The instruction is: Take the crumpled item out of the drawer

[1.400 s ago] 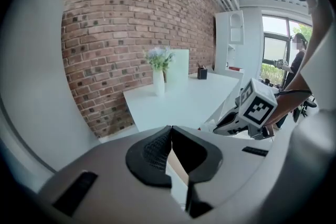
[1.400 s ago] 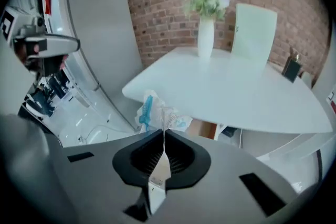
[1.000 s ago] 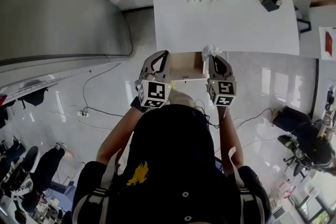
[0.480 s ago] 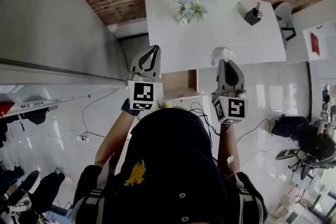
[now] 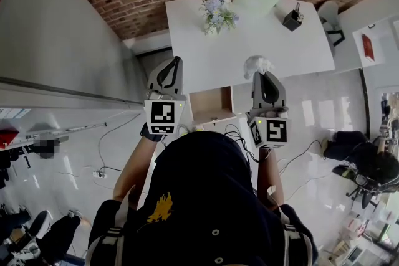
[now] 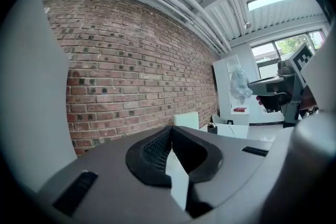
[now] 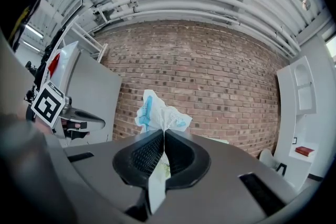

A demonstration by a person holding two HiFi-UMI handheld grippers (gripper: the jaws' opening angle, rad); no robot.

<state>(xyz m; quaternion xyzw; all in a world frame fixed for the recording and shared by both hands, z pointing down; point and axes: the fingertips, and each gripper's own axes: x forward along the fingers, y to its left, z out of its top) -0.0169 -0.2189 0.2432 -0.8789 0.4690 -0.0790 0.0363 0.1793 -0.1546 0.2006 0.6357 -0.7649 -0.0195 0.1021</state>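
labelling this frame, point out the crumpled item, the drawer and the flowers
crumpled item (image 5: 257,65), head view, its bunched white top
drawer (image 5: 211,104), head view, the bare inside bottom
flowers (image 5: 216,9), head view, the middle blooms

Two hand-held grippers (image 5: 176,61) (image 5: 260,74), one crumpled item (image 5: 256,64), one drawer (image 5: 212,104).

The crumpled item (image 5: 256,65) is a scrunched-up bit of white paper or wrapper with some light blue print on it. It's pinched right at the tip of the right tongs (image 5: 261,74), jaws squeezed together on it, so most of it fans out past the tips and a thin tail trails back between the jaws. It's well clear of the drawer (image 5: 211,106), which sits pulled open between the left tongs (image 5: 176,60) and the right ones, nearer their handle ends than their tips, light wood inside.
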